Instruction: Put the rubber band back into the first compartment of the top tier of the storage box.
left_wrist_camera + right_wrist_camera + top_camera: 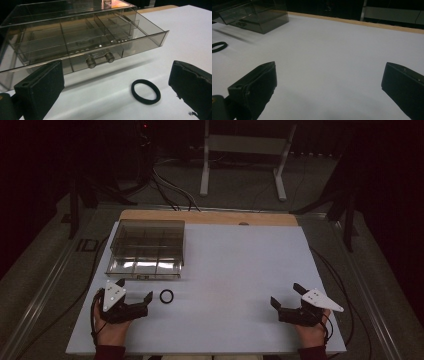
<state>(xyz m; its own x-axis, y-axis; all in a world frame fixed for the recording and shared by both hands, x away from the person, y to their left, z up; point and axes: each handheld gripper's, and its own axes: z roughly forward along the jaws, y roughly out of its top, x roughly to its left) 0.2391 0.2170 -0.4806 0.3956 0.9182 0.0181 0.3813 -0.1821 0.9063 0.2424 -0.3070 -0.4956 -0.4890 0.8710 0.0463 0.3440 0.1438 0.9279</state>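
High view: a black hair tie [166, 296] lies flat on the white table [235, 270], just beside the tips of the left gripper [134, 296] and on its right, while the right gripper [287, 295] rests well apart at the table's far right. The left one is therefore the nearer by a wide margin.

Left gripper view: the hair tie [146, 91] sits ahead of the jaws and off-centre, closer to the right-hand jaw than to the left-hand one, touching neither. Being a closed ring lying flat, it has no marked long axis; any approach across its band should serve. The left gripper [120, 87] stands wide, holding nothing.

Behind the ring, the clear drawer box [75, 37] has its drawer pulled partly out, its small handle [100, 59] facing the jaws; the compartments seen through the walls look empty.

Right gripper view: the right gripper [329, 85] is likewise spread wide and empty over bare table, with the hair tie [218, 46] far off at the left edge. The coming move likely needs a small shift of the left gripper to the right and down.
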